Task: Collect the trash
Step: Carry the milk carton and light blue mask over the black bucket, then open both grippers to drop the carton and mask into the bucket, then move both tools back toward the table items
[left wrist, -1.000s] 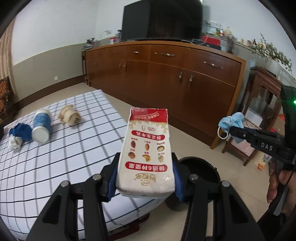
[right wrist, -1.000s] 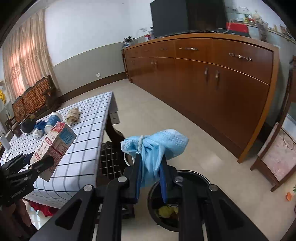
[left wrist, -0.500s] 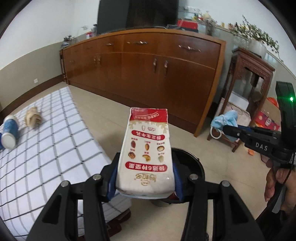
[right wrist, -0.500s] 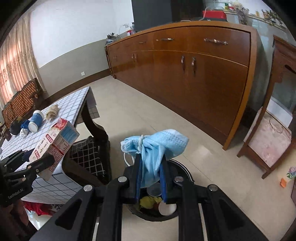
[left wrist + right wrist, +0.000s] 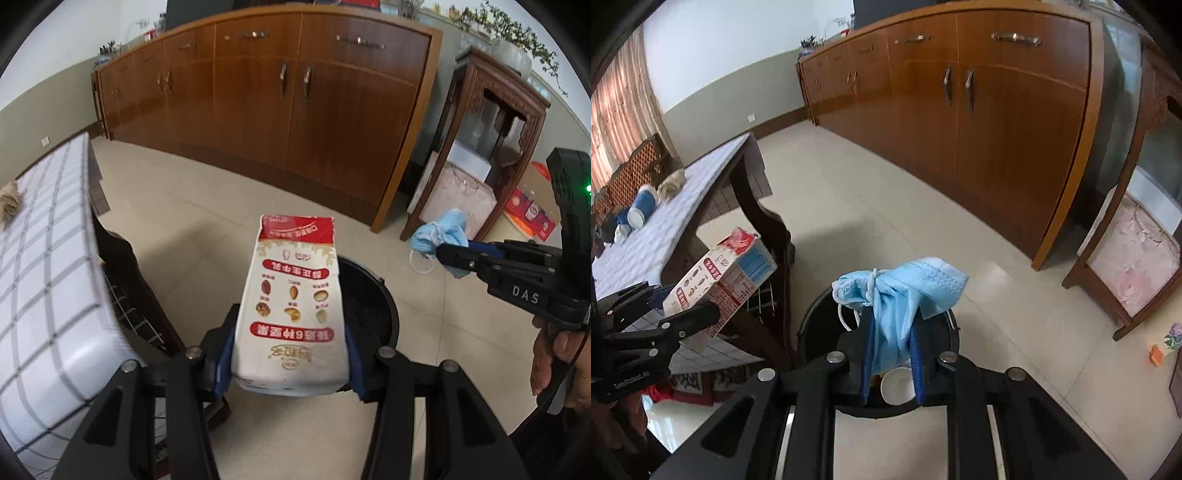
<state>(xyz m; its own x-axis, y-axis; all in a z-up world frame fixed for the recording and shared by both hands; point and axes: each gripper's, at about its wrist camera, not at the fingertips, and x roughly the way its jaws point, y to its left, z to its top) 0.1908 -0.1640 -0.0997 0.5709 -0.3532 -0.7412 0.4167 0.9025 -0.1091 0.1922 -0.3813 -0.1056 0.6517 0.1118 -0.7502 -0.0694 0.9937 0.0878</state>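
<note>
My left gripper (image 5: 290,354) is shut on a white and red milk carton (image 5: 293,302), held over the near rim of a round black trash bin (image 5: 373,295) on the floor. The same carton (image 5: 720,273) shows at the left of the right wrist view. My right gripper (image 5: 891,354) is shut on a crumpled blue face mask (image 5: 905,291), directly above the bin (image 5: 816,325), whose inside holds a white cup (image 5: 897,386) and other scraps. From the left wrist view the mask (image 5: 441,230) hangs to the right of the bin.
A table with a checked cloth (image 5: 44,280) stands left of the bin; a blue bottle (image 5: 642,205) and a crumpled tissue (image 5: 672,182) lie on it. A long wooden sideboard (image 5: 295,96) lines the far wall, with a carved side table (image 5: 495,122) to its right.
Both grippers moved down and away from the table toward the bin, each still holding its item. The bin now lies right beneath them and its contents show.
</note>
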